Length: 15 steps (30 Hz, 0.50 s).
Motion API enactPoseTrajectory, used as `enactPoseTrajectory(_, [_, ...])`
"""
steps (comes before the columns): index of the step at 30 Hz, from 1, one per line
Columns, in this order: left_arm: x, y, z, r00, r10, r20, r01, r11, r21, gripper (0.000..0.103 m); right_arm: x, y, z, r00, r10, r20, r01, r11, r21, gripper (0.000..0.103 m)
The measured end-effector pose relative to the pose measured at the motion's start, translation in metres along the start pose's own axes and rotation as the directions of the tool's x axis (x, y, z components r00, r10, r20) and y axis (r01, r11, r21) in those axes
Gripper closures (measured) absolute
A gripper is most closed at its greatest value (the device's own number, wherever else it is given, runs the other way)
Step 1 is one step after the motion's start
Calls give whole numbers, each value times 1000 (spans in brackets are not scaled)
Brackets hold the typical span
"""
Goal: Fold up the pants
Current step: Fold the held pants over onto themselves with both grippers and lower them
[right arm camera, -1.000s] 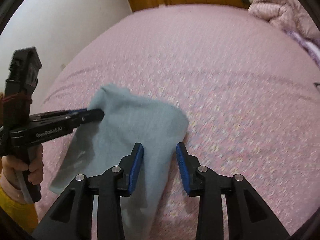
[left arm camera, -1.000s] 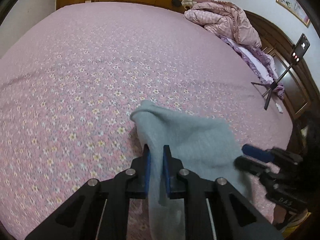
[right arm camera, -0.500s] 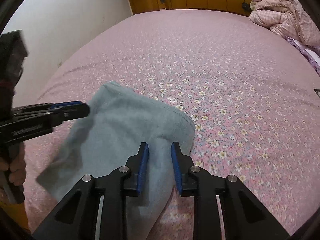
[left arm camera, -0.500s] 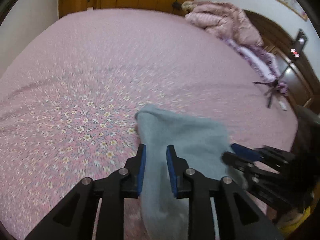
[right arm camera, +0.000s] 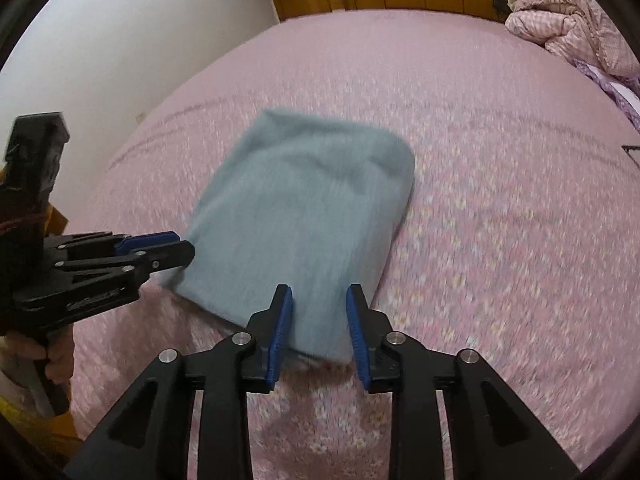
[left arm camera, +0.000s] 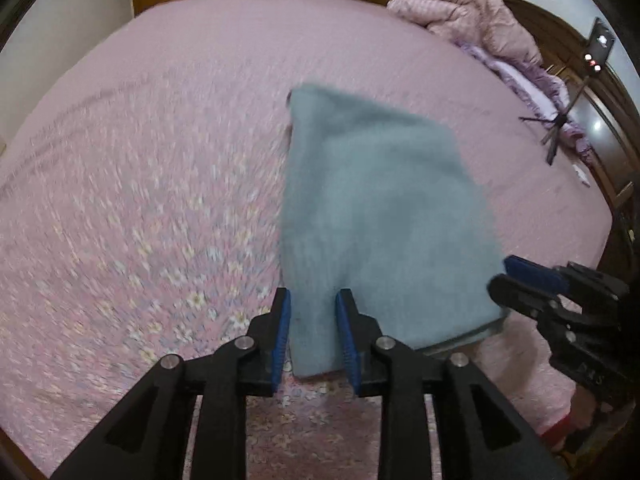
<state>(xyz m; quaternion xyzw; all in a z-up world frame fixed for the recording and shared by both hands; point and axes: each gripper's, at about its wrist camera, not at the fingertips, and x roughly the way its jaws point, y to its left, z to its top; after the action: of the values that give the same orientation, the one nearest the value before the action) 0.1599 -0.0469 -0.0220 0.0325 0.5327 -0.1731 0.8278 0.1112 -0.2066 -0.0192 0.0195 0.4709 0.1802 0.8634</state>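
Left hand-held gripper [left arm camera: 313, 330] and right hand-held gripper [right arm camera: 319, 330] both stand released, fingers parted astride the near edge of the folded pants [right arm camera: 304, 216], which lie flat on the bed [right arm camera: 500, 160] directly ahead. We judge the fold laid down; next, we withdraw both clear without snagging cloth.

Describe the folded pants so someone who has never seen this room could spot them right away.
Start at the big bed with the pink flowered bedspread, which fills most of both views. Near its close edge, just ahead of the left claw and the right claw, lie the pants, a flat folded rectangle. They are the only plain grey-blue thing there; the crumpled quilt far off is pink.
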Motion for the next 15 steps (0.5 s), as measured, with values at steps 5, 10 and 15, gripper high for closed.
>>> enactPoseTrajectory(5, [-2,11,-7,999,-29,20,30,998,-61,70,26,-7,-5,1000,-12,-11,12,1000,15,70])
enactPoseTrajectory(10, [-21,10,-21,999,10,47,-8,998,-54,70,12,-9,-5,1000,-15,5,15,999,34,69])
enactPoseTrajectory(15, [-37,8,-42,998,27,60,-22,997,-73,56,-9,-7,-17,1000,-21,21,20,999,38,60])
